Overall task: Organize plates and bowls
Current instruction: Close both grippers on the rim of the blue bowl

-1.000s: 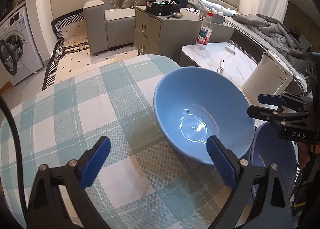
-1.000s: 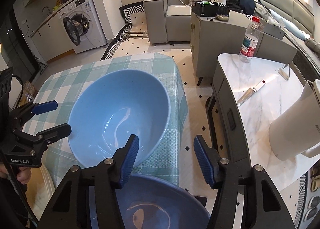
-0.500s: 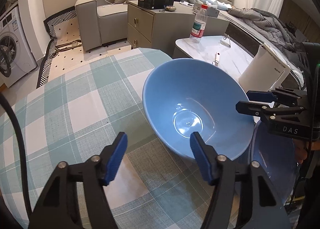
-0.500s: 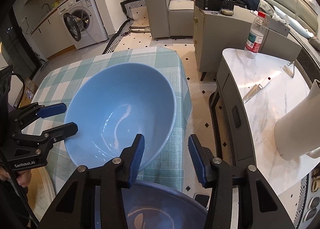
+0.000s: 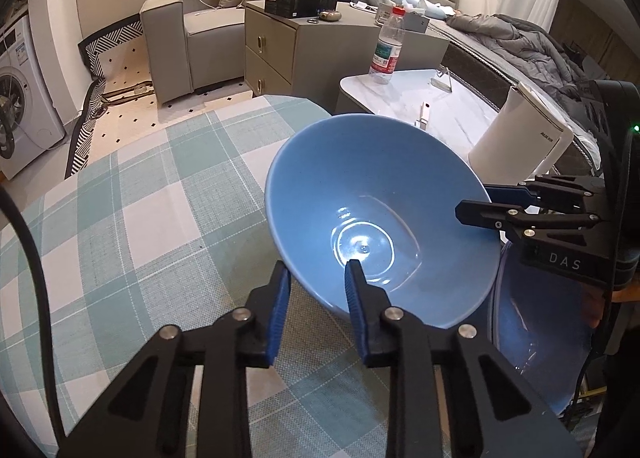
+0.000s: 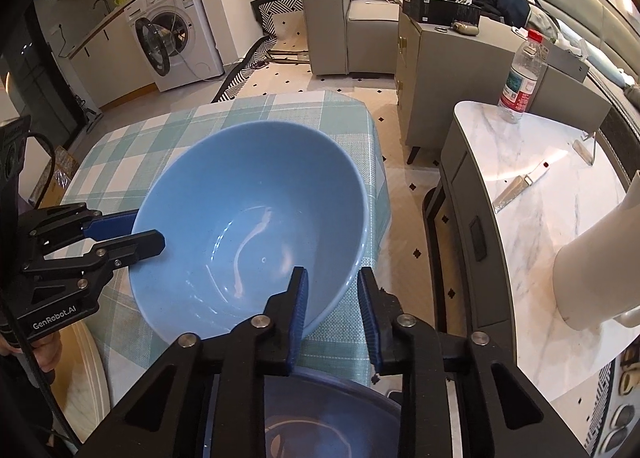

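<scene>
Now both grippers clamp the rim of the light blue bowl (image 5: 380, 217) from opposite sides. Seen from the left wrist, the left gripper (image 5: 316, 294) is closed down on the rim at about 7 o'clock of the bowl, one blue pad under the outer wall and the other inside the basin. The right gripper (image 5: 476, 205) comes in from 3 o'clock, its black fingers pinched over the rim there.

From the right wrist, the right gripper (image 6: 332, 298) grips the near rim at about 5 o'clock of the bowl (image 6: 248, 225), one pad inside and one outside the wall. The left gripper (image 6: 140, 234) reaches in from 9 o'clock, its fingers shut on the rim.

The bowl sits tilted over the right edge of the table with the green-and-white checked tablecloth (image 5: 140, 197), its interior glossy with light reflections. Whether its base touches the cloth cannot be told.

A second, darker blue bowl (image 6: 332, 422) lies below and just beside the table edge, at 6 o'clock in the right wrist view and at 4 o'clock in the left wrist view, partly hidden by the gripper frame.

Beyond the table, at 2 o'clock, stands a marble-topped side table (image 6: 532, 185) carrying a plastic water bottle (image 6: 520, 77), a knife (image 6: 516, 187) and a white kettle (image 5: 520, 137). A washing machine (image 6: 172, 37) stands at 11 o'clock of the right wrist view.
</scene>
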Action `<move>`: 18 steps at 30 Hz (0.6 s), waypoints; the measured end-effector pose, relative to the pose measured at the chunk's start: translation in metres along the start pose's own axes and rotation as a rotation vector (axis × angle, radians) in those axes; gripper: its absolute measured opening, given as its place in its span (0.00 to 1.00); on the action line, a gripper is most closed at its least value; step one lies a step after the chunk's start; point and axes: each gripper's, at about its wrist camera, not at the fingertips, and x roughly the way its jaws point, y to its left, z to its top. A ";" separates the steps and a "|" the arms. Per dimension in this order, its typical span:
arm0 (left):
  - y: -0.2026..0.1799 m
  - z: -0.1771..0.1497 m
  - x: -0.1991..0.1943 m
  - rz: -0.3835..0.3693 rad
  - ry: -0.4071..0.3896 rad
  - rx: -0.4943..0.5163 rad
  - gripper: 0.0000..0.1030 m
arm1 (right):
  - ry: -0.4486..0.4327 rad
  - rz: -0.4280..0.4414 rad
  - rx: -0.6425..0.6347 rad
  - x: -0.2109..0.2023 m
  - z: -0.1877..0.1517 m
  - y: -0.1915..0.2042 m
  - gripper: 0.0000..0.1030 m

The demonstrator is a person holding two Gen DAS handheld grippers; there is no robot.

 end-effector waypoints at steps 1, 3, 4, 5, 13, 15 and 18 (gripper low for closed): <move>-0.001 0.000 0.000 0.003 -0.004 0.004 0.25 | -0.003 -0.003 -0.009 0.000 0.000 0.001 0.22; -0.001 0.000 0.000 0.005 -0.009 0.009 0.25 | -0.005 -0.001 -0.010 0.000 -0.001 0.002 0.22; 0.000 -0.001 0.000 0.005 -0.010 0.008 0.25 | -0.006 0.000 -0.012 0.000 -0.001 0.003 0.22; 0.000 -0.001 0.000 0.005 -0.011 0.007 0.25 | -0.006 0.001 -0.015 0.000 -0.001 0.003 0.22; -0.001 -0.001 0.000 0.021 -0.014 0.017 0.25 | -0.011 0.009 -0.010 0.000 -0.001 0.000 0.22; -0.001 -0.001 -0.001 0.021 -0.016 0.016 0.25 | -0.012 0.009 -0.011 0.000 -0.002 0.001 0.22; -0.002 -0.002 0.000 0.032 -0.016 0.019 0.25 | -0.018 0.010 -0.020 0.001 -0.002 0.001 0.22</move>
